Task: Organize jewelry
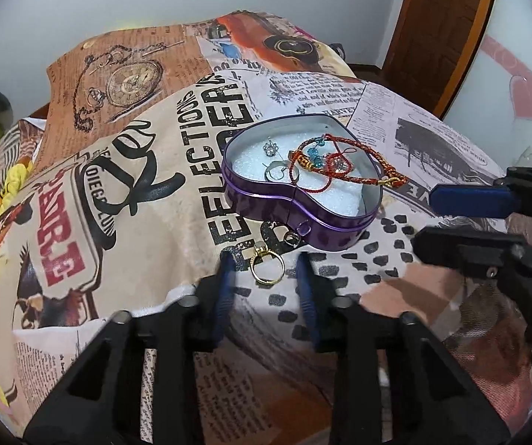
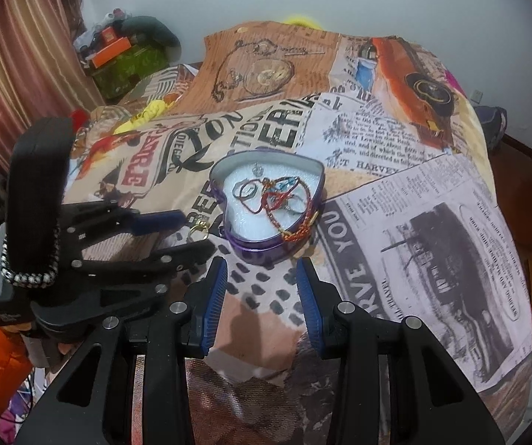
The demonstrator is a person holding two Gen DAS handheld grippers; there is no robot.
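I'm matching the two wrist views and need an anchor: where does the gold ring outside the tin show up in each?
Left wrist: gold ring low centre, on the cloth between the left gripper's open fingers.
Right wrist: gold ring left of centre, partly hidden.
Shared landmark: purple heart tin, just beyond the ring.

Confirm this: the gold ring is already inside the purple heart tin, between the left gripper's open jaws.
Wrong on one point. The gold ring lies on the cloth outside the purple heart tin, between the left gripper's open jaws. The left wrist view shows it.
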